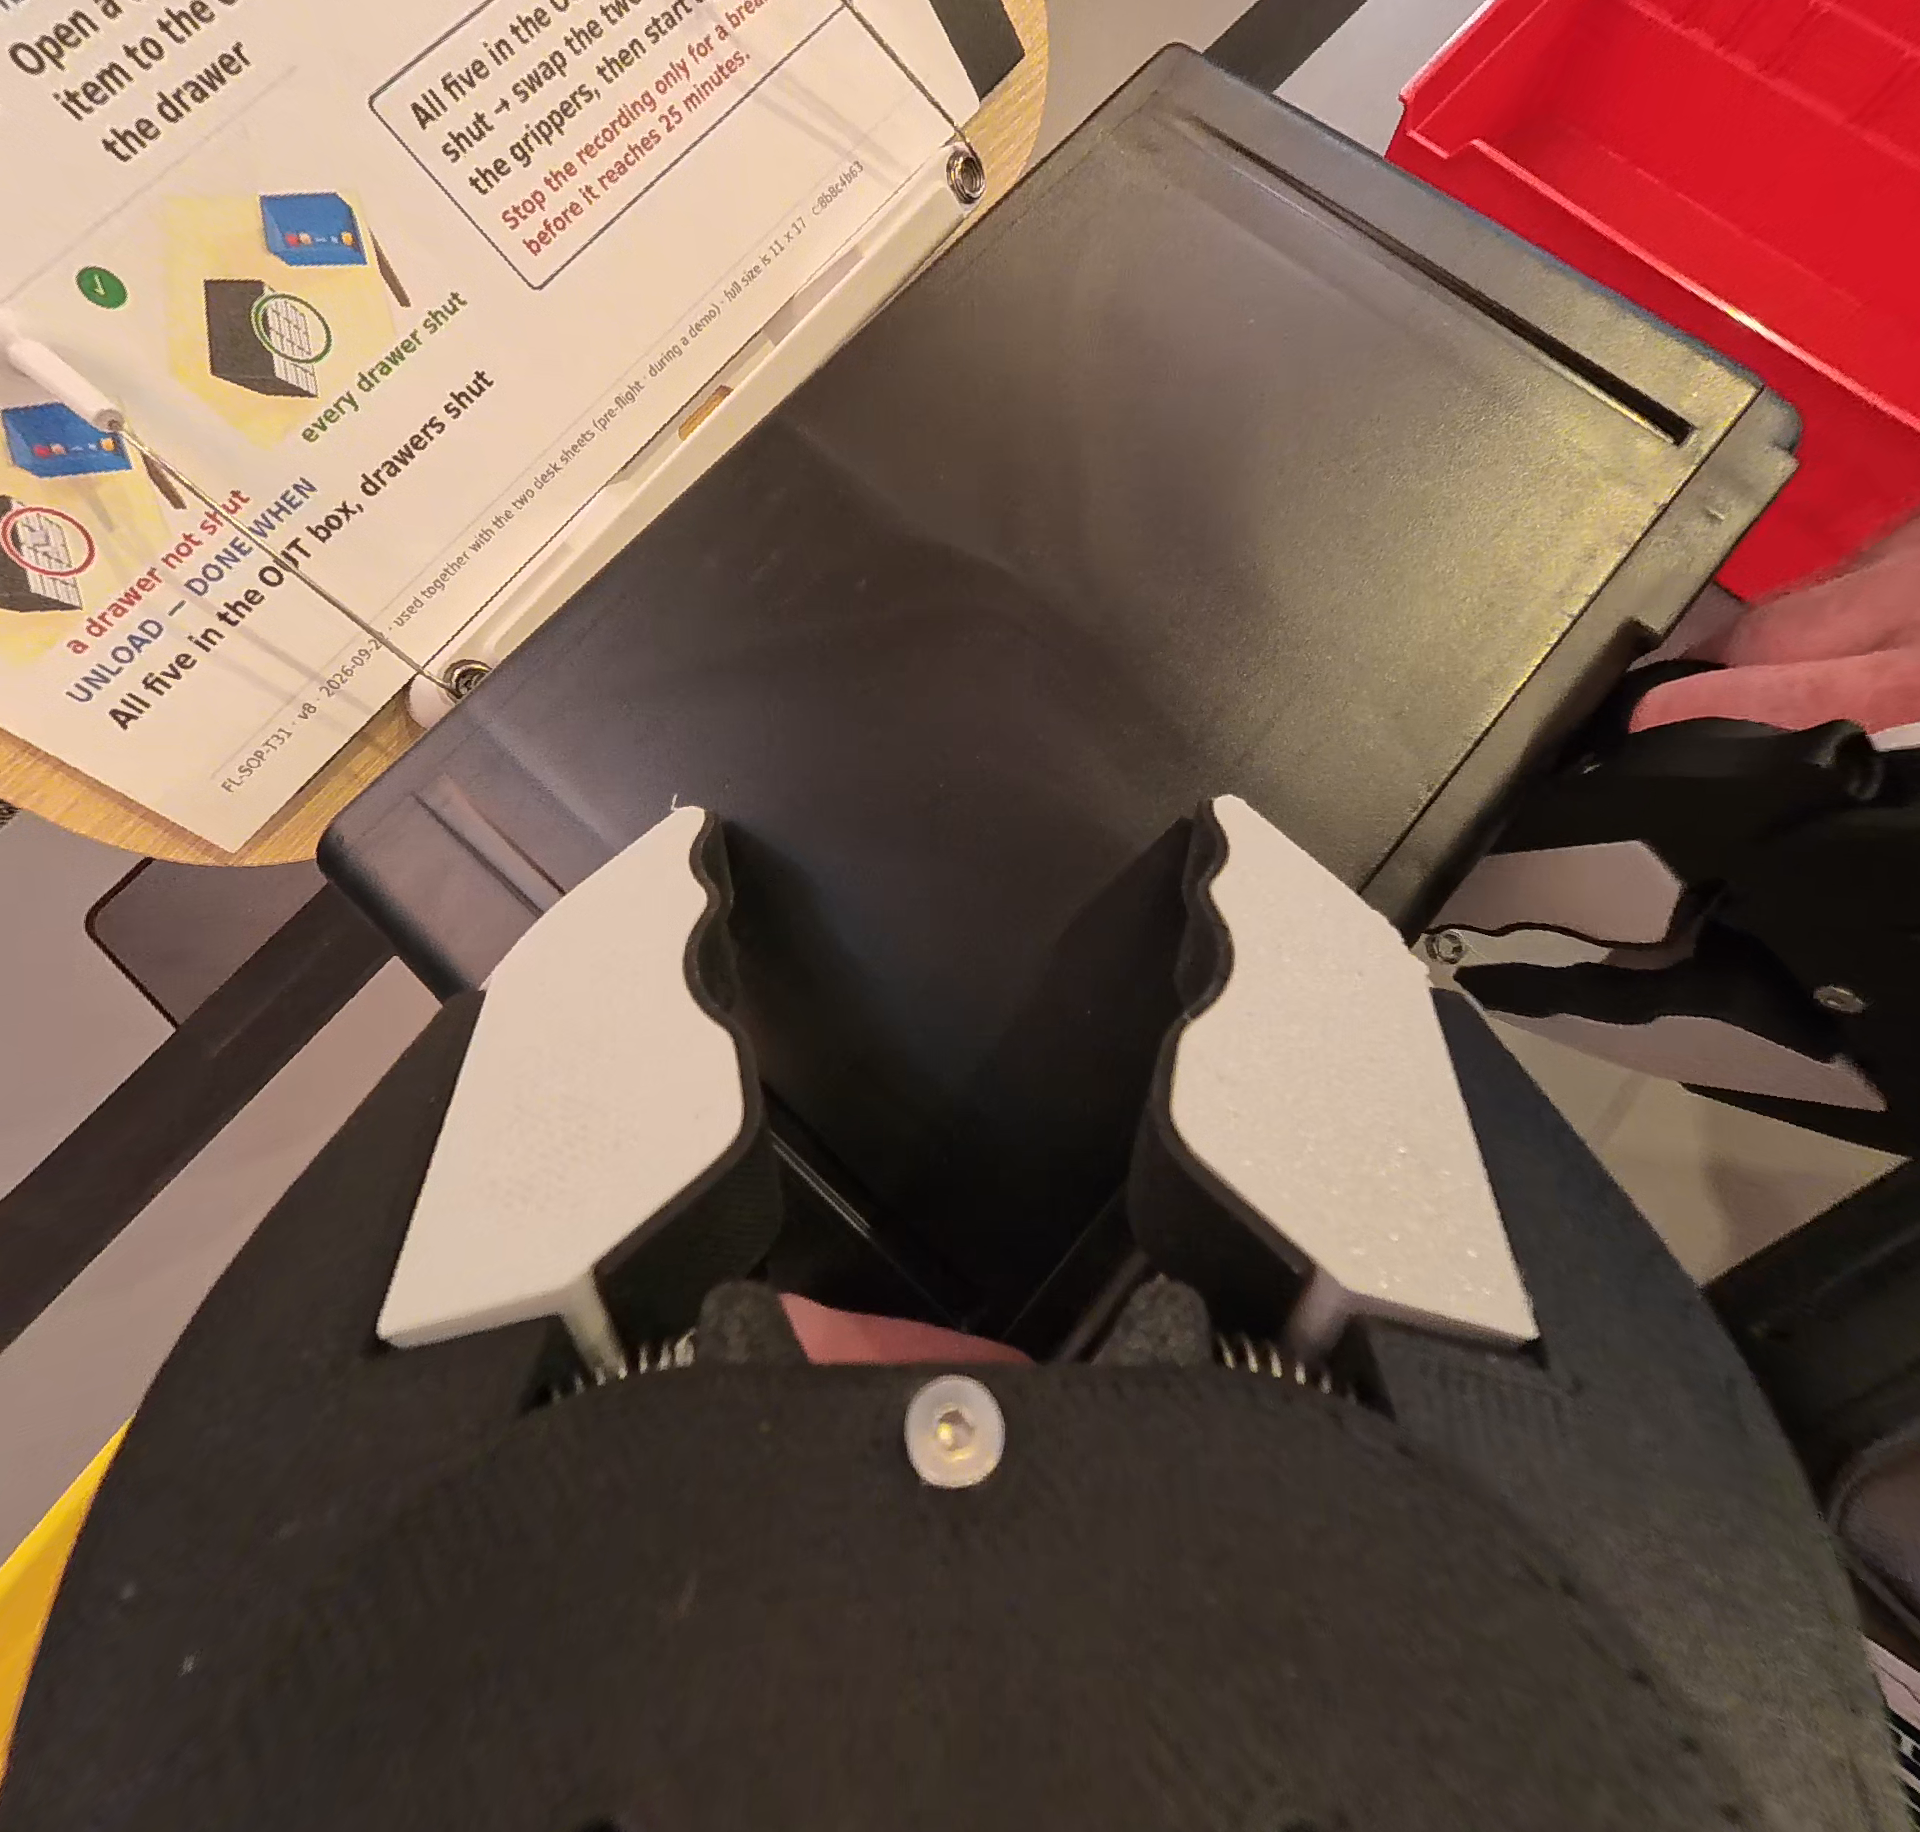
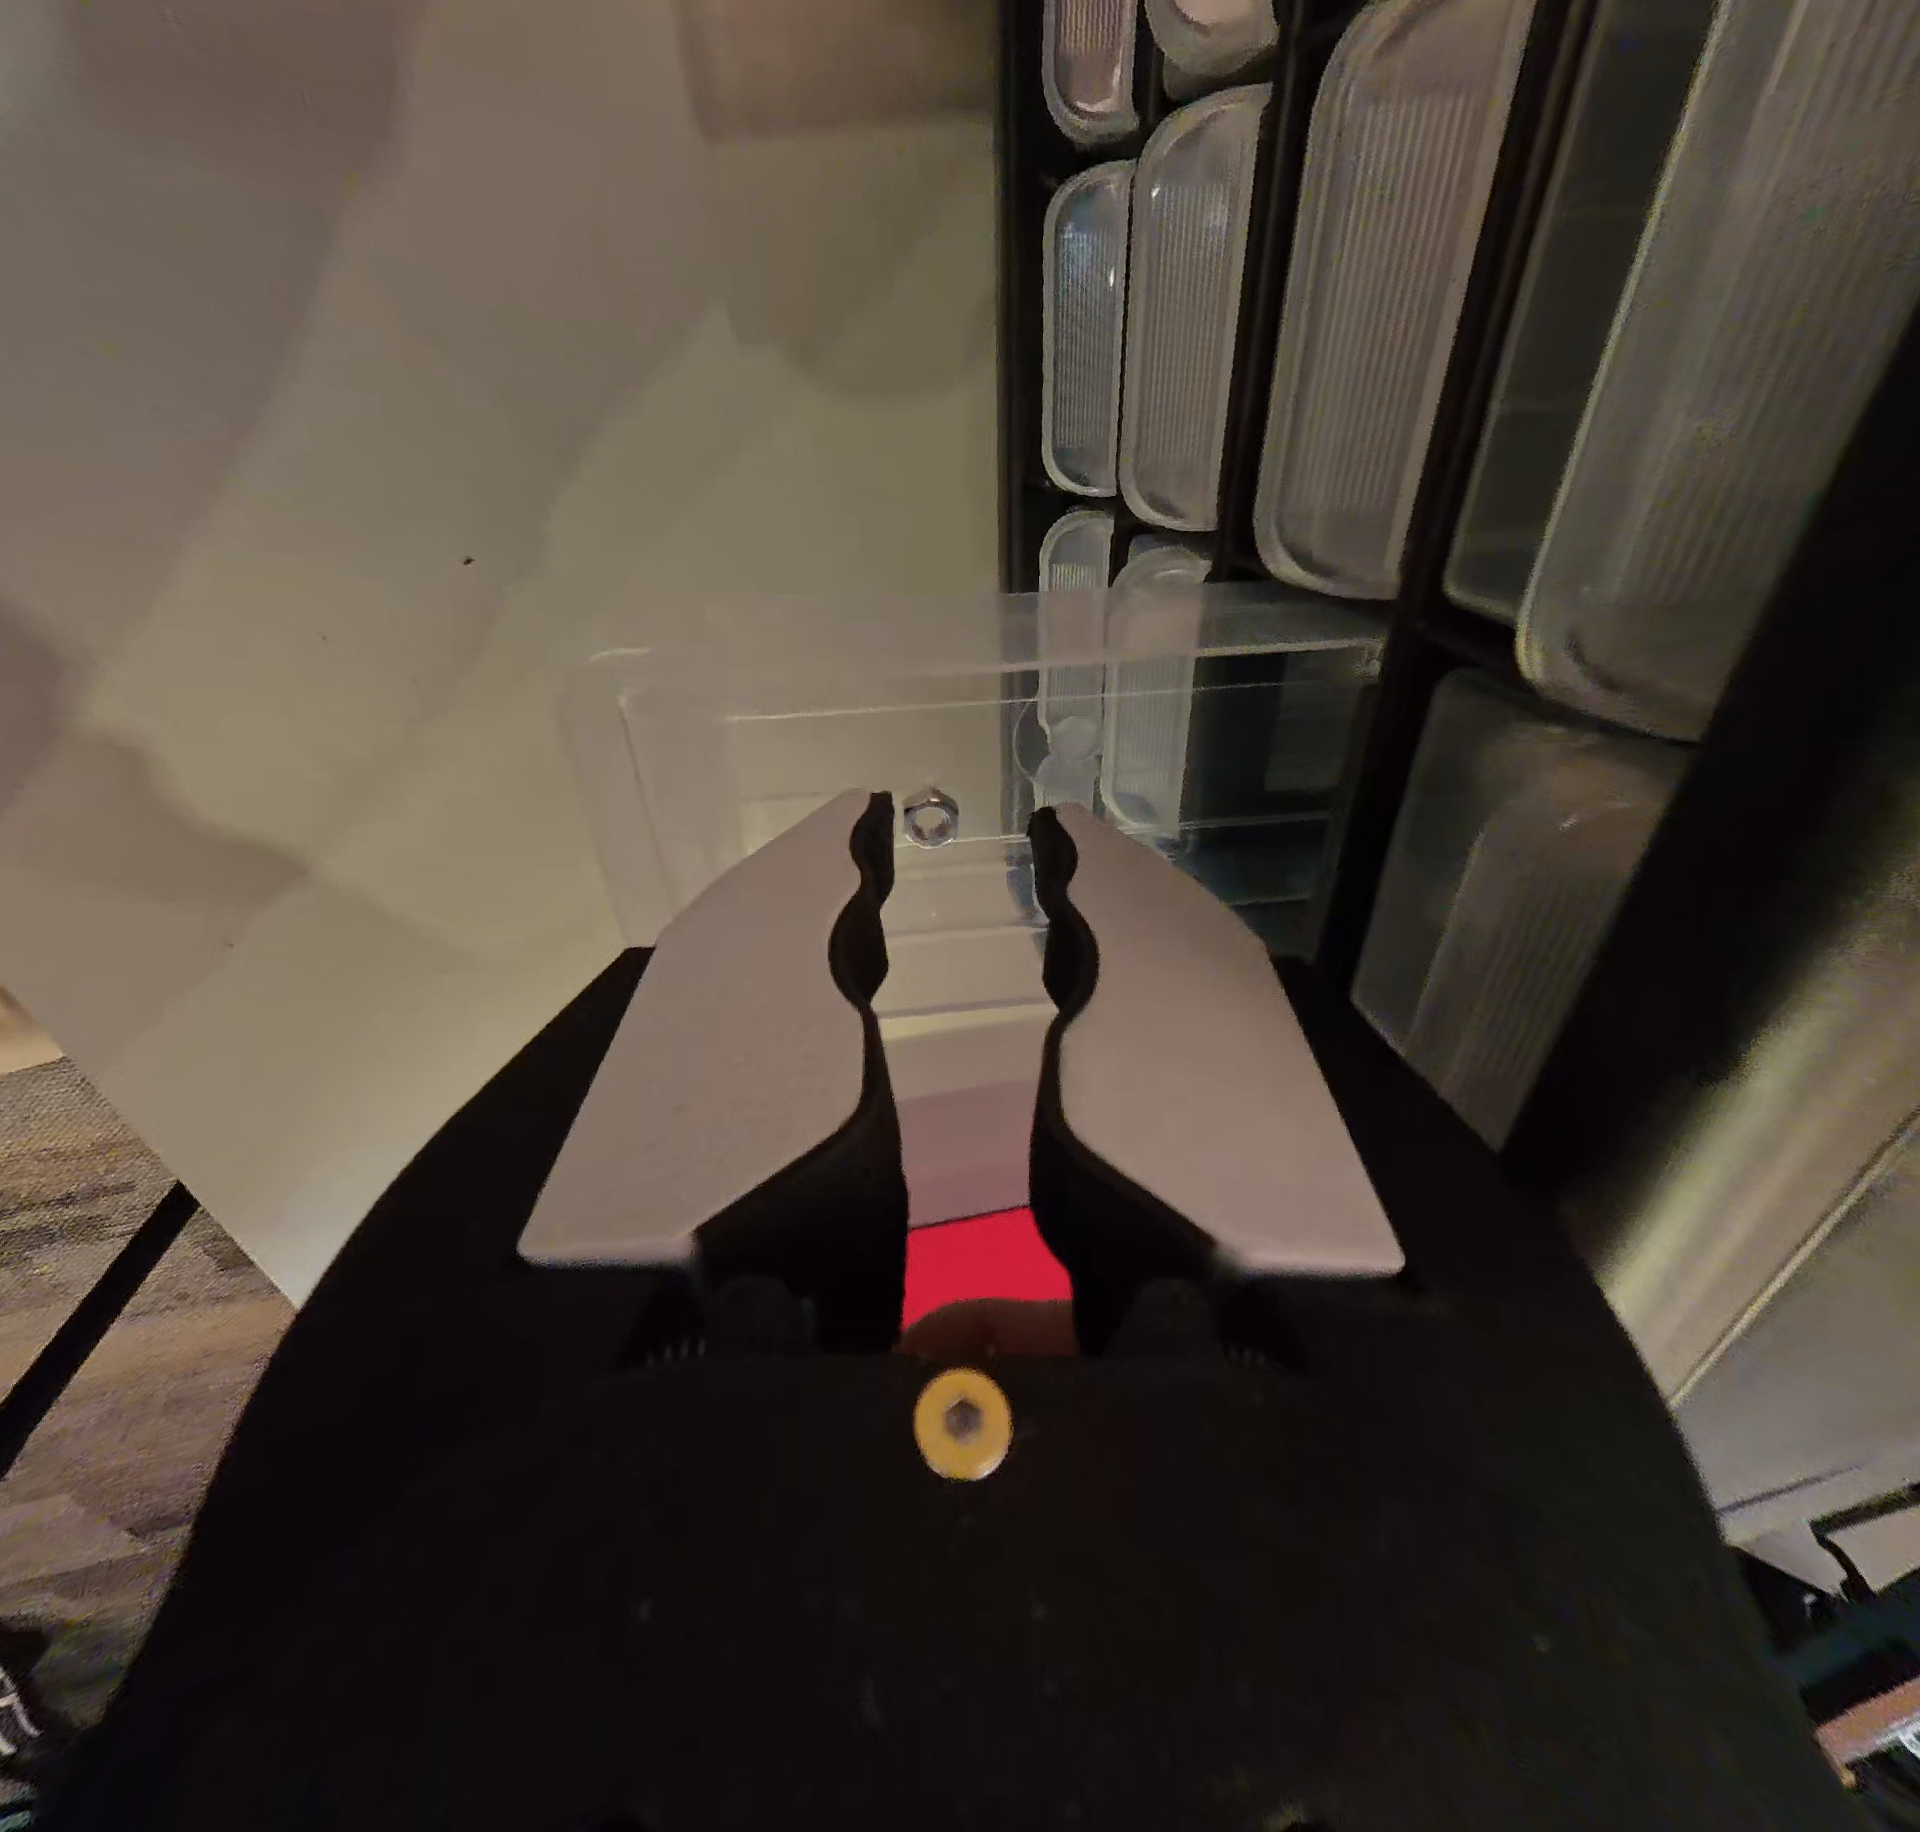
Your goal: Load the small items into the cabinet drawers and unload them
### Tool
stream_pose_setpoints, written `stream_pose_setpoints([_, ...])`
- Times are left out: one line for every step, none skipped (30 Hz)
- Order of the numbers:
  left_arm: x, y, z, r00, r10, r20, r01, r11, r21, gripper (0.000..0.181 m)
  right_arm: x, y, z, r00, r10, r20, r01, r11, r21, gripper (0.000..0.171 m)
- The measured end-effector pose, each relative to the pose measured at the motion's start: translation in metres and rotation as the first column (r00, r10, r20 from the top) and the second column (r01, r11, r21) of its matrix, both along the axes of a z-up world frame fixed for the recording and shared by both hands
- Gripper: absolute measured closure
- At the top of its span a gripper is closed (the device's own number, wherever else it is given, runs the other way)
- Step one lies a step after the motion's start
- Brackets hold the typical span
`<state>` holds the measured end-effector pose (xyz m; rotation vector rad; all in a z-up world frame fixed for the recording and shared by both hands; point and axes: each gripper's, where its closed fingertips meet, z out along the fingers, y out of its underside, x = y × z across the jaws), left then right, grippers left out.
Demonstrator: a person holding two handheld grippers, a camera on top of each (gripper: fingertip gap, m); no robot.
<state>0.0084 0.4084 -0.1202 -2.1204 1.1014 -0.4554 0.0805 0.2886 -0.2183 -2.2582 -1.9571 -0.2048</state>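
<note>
The black cabinet fills the middle of the left wrist view, seen from above. My left gripper is open and empty, its white fingers spread over the cabinet's top near its front edge. In the right wrist view the cabinet's front shows rows of translucent drawers. One clear drawer is pulled out. A small metal nut lies in it. My right gripper is open, its tips just above the drawer with the nut between them, close to the left fingertip.
A red bin stands behind the cabinet on the right. An instruction sheet on a wooden board lies to the left. The right gripper and a hand are at the cabinet's right side. A yellow edge shows at lower left.
</note>
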Motion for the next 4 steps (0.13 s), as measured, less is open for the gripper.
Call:
stream_pose_setpoints([0.0000, 0.0000, 0.0000, 1.000, 0.000, 0.000, 0.000, 1.000, 0.000, 0.097, 0.0002, 0.0011, 0.0000, 1.000, 0.002, 0.006, -0.002, 1.000, 0.009, 0.149])
stream_pose_setpoints([-0.0001, -0.0002, 0.0000, 1.000, 0.000, -0.001, 0.000, 1.000, 0.000, 0.097, 0.0009, 0.0020, -0.0003, 1.000, 0.011, 0.015, -0.011, 1.000, 0.022, 0.149])
stream_pose_setpoints([0.0000, -0.0001, 0.0000, 1.000, 0.000, -0.001, 0.000, 1.000, 0.001, 0.097, 0.0016, 0.0027, -0.0006, 1.000, 0.020, 0.024, -0.021, 0.999, 0.038, 0.149])
stream_pose_setpoints([0.0000, 0.0000, 0.0000, 1.000, -0.001, -0.001, 0.001, 1.000, 0.001, 0.097, 0.0018, 0.0039, -0.0006, 0.999, 0.029, 0.027, -0.030, 0.998, 0.055, 0.151])
